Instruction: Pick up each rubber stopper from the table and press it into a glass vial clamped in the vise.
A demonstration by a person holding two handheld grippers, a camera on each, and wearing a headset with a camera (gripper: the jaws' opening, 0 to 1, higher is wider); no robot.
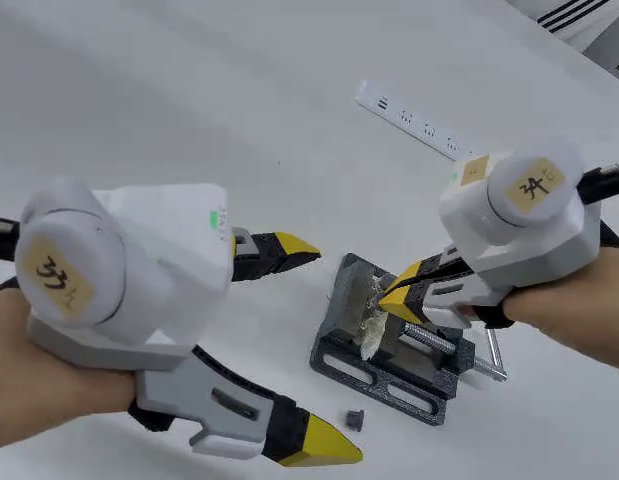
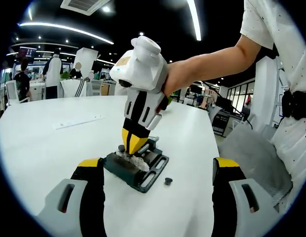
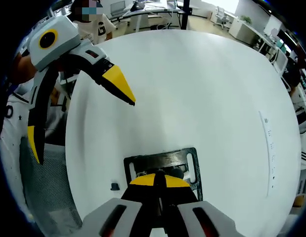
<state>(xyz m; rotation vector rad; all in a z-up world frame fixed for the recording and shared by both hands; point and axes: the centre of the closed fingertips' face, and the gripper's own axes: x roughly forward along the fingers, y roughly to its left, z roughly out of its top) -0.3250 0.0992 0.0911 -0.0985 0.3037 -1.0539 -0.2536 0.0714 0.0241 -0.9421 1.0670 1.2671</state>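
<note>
Head view: one vise (image 1: pixel 389 385), one rubber stopper (image 1: pixel 354 420) beside it; left gripper (image 1: pixel 334 355) fingers (image 1: pixel 324 445) wide, right gripper (image 1: pixel 387 297) fingers (image 1: pixel 404 300) narrow.

Round tan sticker (image 1: pixel 57 275) on the back of my left gripper (image 1: pixel 329 355): handwritten "33", dark marker, head view; matching round tan sticker (image 1: pixel 534 184) on my right gripper (image 1: pixel 389 297): handwritten "34"; small square tan sticker (image 1: pixel 476 169) beside it: nothing legible on it; the tan patch (image 2: pixel 124 61) on that gripper in the left gripper view: too blurred to read; power strip (image 1: pixel 419 120) on the table: dark marks at its near end, too small to read; right gripper view: large dark "G" on a white shirt (image 3: pixel 101 30) of a person at the far edge.
</note>
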